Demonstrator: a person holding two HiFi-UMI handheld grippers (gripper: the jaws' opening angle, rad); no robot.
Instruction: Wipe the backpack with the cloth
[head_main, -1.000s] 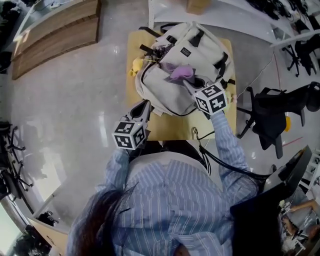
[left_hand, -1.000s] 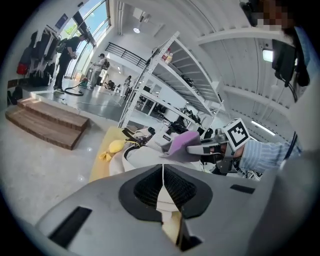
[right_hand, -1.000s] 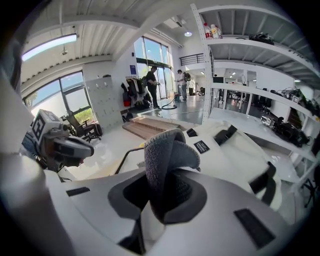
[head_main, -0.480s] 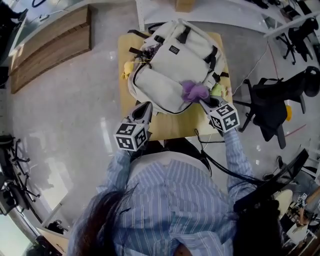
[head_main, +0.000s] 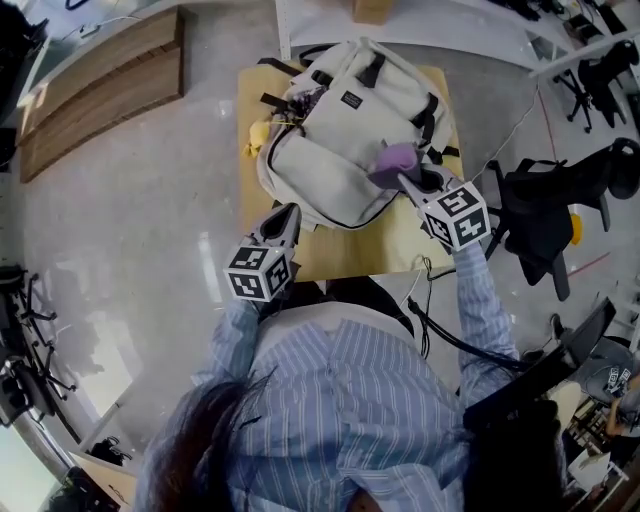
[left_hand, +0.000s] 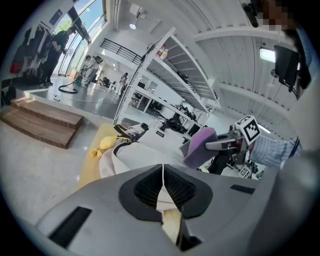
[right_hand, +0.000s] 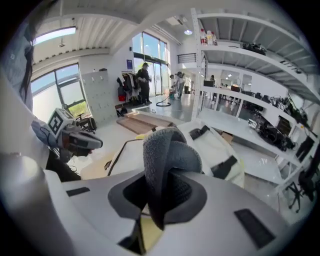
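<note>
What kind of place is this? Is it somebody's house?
Probably not a house: it looks like a big workshop or lab hall. There are tall metal shelves, a black office chair and a wide shiny floor.

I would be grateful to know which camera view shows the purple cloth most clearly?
The right gripper view: the cloth fills its centre, pinched in the right gripper's jaws, pile visible. The head view shows a small purple wad over the backpack; the left gripper view, a distant side-on glimpse.
</note>
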